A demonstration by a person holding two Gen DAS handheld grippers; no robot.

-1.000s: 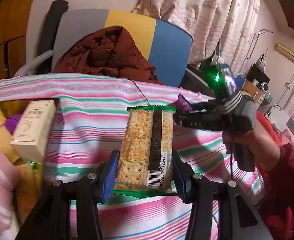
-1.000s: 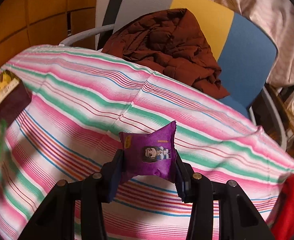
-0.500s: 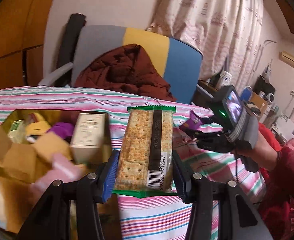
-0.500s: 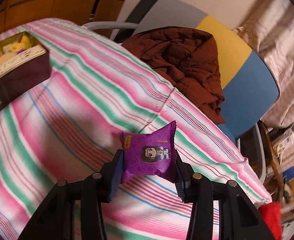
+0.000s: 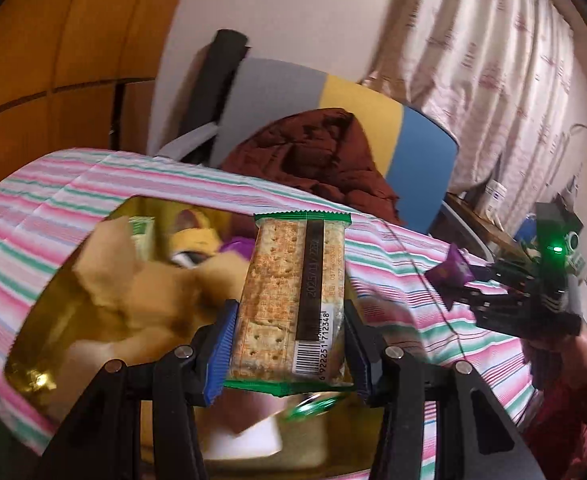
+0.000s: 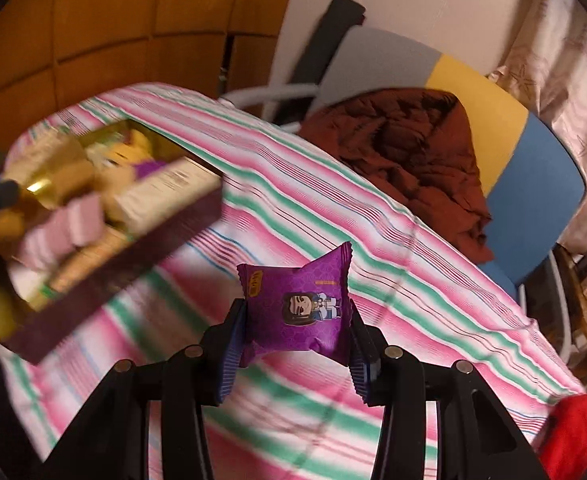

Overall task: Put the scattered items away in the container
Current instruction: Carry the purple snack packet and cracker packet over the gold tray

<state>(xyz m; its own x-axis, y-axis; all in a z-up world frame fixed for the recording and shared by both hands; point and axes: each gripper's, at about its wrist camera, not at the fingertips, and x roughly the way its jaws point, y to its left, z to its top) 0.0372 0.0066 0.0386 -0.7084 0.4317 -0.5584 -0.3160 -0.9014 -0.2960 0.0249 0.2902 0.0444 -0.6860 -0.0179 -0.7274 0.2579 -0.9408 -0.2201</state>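
Right gripper with a purple snack packet over the striped cloth

My right gripper (image 6: 297, 328) clamped a purple snack packet (image 6: 297, 308) between its blue pads (image 6: 231, 354), the packet's cartoon figure facing me; beneath it lay the pink, green and white striped tablecloth (image 6: 333, 216); to my left stood the container (image 6: 109, 256), a box with dark purple walls and a gold lining, blurred, already holding a cream carton (image 6: 161, 194), a pink striped item (image 6: 65, 228) and yellow things I could not make out; the packet was well apart from it; behind the table stood a grey, yellow and blue chair (image 6: 493, 108) with a brown jacket (image 6: 405, 152) heaped on it.
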